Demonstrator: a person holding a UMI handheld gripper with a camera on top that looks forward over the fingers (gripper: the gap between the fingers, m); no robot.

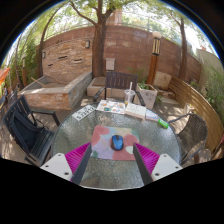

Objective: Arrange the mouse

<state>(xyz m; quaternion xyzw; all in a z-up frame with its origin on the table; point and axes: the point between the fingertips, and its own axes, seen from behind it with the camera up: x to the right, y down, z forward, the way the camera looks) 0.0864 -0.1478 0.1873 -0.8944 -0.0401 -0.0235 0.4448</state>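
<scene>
A small blue and black mouse [117, 143] lies on a patterned pink and grey mouse mat [104, 146] on a round glass table [70, 138]. My gripper [112, 167] is open, its two pink-padded fingers [78, 158] spread wide at either side of the mat's near edge. The mouse sits just ahead of the fingers, between their lines, with a clear gap on both sides. Nothing is held.
Books or papers [112, 106] and a small green thing [163, 122] lie at the table's far side. A black chair [25, 125] stands to the left, another chair [192, 128] to the right. A brick wall [70, 55] and a tree trunk [100, 40] stand beyond.
</scene>
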